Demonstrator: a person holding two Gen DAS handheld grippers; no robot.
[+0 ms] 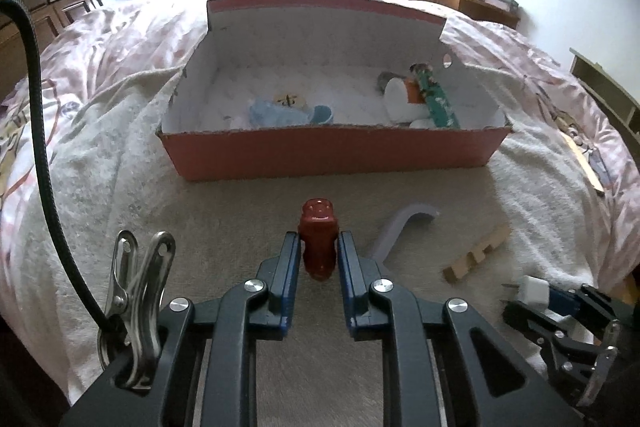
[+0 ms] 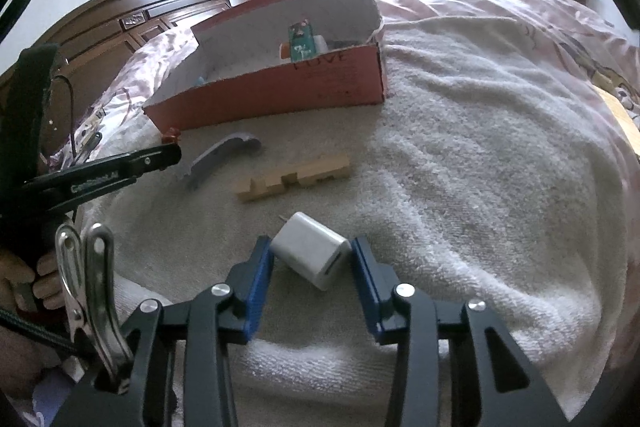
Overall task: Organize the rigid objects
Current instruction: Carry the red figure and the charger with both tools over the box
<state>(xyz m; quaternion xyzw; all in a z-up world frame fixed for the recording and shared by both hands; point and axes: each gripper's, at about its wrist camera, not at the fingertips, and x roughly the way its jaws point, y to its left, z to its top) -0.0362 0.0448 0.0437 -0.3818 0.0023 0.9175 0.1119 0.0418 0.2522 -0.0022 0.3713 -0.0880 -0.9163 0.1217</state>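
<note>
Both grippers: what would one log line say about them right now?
left gripper: shut on red bottle | right gripper: around white charger, grip unclear | red box: open, ahead

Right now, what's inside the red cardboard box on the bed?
Inside the red box: a light blue item, a small tan card, a white container with an orange piece, and a green patterned tube. The near wall hides whatever sits behind it.

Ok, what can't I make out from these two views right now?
- Left wrist: the box's near wall hides the base of the blue item inside.
- Right wrist: the same wall covers most of the contents; only a green pack shows.
- Right wrist: the left gripper's arm hides nearly all of the red bottle.
</note>
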